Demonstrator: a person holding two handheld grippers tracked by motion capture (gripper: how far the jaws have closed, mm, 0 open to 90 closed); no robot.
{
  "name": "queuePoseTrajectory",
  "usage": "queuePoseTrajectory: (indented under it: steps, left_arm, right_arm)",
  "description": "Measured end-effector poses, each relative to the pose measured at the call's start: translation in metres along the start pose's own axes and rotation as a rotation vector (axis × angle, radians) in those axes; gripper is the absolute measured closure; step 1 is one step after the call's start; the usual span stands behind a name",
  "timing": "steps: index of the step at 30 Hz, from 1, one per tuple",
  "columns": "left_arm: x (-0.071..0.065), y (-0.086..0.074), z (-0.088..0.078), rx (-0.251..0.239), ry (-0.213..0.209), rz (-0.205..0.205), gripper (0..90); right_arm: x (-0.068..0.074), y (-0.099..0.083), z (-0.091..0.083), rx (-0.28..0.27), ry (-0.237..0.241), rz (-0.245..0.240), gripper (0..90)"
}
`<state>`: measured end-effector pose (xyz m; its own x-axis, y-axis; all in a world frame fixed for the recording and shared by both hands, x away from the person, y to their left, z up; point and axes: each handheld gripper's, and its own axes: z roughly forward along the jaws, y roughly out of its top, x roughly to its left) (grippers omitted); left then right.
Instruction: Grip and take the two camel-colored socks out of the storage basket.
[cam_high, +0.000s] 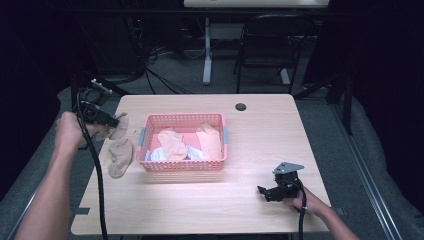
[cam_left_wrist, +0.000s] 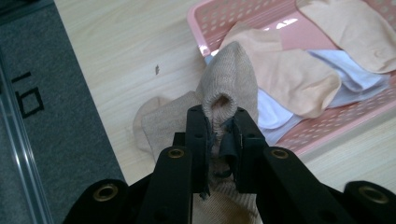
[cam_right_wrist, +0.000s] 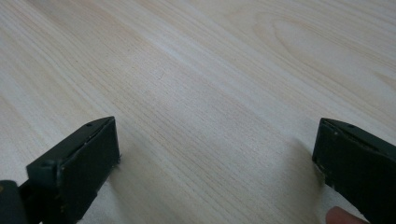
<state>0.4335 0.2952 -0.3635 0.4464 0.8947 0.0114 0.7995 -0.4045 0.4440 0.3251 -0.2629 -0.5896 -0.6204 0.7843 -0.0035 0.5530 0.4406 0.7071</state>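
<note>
— What do your jaws have right now?

— My left gripper (cam_left_wrist: 219, 135) is clamped on a beige sock (cam_left_wrist: 229, 74); a fold of the knit pokes up between the two black jaws in the left gripper view. In the high view that gripper (cam_high: 114, 121) sits at the table's left edge, with the sock (cam_high: 120, 126) bunched at its tip.

— And the right one?

— My right gripper (cam_right_wrist: 215, 163) stands wide apart with nothing between the jaws, just bare wood grain under it. From above I see it (cam_high: 265, 191) low over the near right part of the table (cam_high: 260, 145).

— What lies around the left side?

— A second beige sock (cam_high: 121, 156) lies flat on the table just below the held one, beside the pink basket (cam_high: 182, 166). The basket sits mid-table, and inside it I see two peach socks (cam_high: 172, 142) and some white fabric (cam_high: 160, 154). In the left gripper view the basket's corner (cam_left_wrist: 198, 21) is just beyond the held sock, a peach sock (cam_left_wrist: 289, 77) draped over the white fabric (cam_left_wrist: 345, 77).

— Anything farther out?

— A dark chair (cam_high: 270, 42) stands beyond the table's far edge.
</note>
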Motion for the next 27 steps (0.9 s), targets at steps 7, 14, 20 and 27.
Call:
queuePoseTrajectory:
  steps: [7, 14, 20, 27]
  left_arm:
    - [0.013, -0.015, 0.02, 0.051, -0.012, -0.049, 79.3]
    - [0.024, -0.031, 0.052, 0.083, -0.023, -0.097, 79.3]
    - [0.029, -0.044, 0.085, 0.1, -0.028, -0.137, 79.3]
    - [0.034, -0.071, 0.14, 0.138, -0.061, -0.21, 79.1]
  right_arm:
    - [0.0, 0.0, 0.0, -0.002, 0.004, 0.002, 0.0]
    - [0.0, 0.0, 0.0, -0.003, 0.001, 0.004, 0.0]
    - [0.0, 0.0, 0.0, -0.001, 0.0, 0.002, 0.0]
    - [0.0, 0.0, 0.0, -0.001, 0.0, 0.002, 0.0]
